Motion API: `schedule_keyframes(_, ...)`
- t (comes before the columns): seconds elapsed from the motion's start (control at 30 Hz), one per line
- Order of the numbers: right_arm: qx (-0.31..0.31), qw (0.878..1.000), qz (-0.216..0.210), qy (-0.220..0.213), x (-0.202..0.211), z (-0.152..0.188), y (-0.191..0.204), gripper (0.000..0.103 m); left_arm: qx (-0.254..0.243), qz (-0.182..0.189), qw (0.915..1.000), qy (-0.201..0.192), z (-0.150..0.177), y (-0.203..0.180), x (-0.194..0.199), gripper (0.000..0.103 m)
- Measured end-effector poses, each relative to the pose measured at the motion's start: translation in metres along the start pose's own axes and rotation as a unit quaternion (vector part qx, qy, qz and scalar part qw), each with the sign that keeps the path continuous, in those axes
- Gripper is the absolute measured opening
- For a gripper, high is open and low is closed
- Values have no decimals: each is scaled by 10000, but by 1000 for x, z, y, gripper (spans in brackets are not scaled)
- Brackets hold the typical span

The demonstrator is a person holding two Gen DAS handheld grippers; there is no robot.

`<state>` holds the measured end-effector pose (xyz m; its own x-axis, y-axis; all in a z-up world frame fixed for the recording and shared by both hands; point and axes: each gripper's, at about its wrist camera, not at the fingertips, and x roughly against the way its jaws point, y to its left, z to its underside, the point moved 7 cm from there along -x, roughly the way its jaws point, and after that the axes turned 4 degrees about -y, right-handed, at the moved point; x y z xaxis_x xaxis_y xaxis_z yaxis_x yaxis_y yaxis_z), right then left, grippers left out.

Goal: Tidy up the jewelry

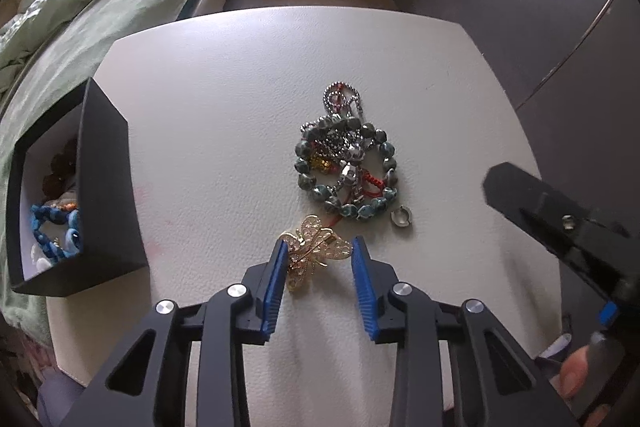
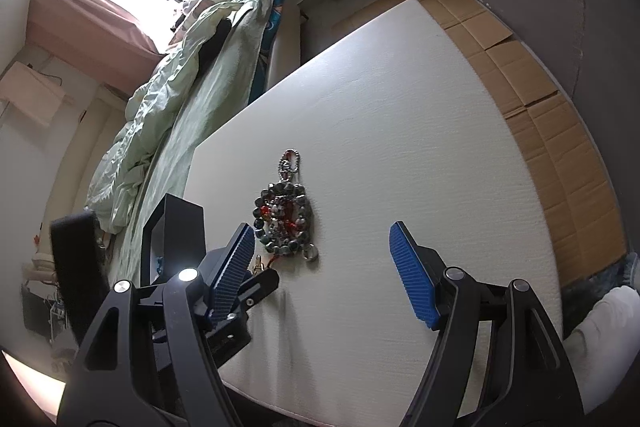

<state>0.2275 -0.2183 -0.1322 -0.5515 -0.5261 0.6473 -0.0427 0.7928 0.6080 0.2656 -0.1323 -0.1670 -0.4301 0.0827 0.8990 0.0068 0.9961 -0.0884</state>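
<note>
The white table (image 1: 224, 115) is seen bare toward its far edge and lower right. A black box (image 1: 108, 195) sits at frame left. The beaded tangle (image 1: 346, 167) lies at centre. The left gripper (image 1: 318, 259) is spread around the gold brooch (image 1: 316, 251), not clamped. Only in the right wrist view is the right gripper (image 2: 322, 253) shown, released wide above bare table.

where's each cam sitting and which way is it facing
Left wrist: on the left gripper, looking down its fingers at the gold brooch between them on the white table; a thumb shows bottom right.
Right wrist: on the right gripper, held low, open over bare table, facing the bed and window.
Shared: the bead pile, black box, and each other's gripper.
</note>
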Motion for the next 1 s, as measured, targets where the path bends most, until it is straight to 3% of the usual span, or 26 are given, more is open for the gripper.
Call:
schedule_keyframes(0.17, 42, 10000, -7, 61, -9, 1, 8, 71, 83, 105, 9999, 5, -5, 13, 6, 29)
schedule_keyframes(0.2, 72, 9999, 4, 78, -11, 1, 10, 71, 116, 149, 9998, -2, -6, 16, 7, 19)
schedule_keyframes(0.33, 153, 9998, 25, 125, -17, 4, 17, 71, 127, 264, 9995, -82, -10, 24, 17, 14)
schedule_keyframes(0.6, 185, 9997, 25, 148, -21, 6, 24, 71, 84, 297, 9995, -68, -15, 29, 25, 15)
schedule_keyframes(0.67, 180, 9997, 24, 147, -19, 4, 20, 71, 59, 303, 9995, -22, -14, 25, 25, 39)
schedule_keyframes(0.7, 165, 9998, 21, 145, -19, 3, 19, 71, 56, 320, 9994, -69, -14, 24, 27, 57)
schedule_keyframes(0.77, 126, 9998, 15, 140, -18, 2, 17, 71, 2, 278, 9994, -222, -15, 22, 32, 62)
schedule_keyframes(1.0, 101, 9999, 5, 125, -18, 1, 17, 71, 18, 158, 9998, -126, -9, 18, 15, 62)
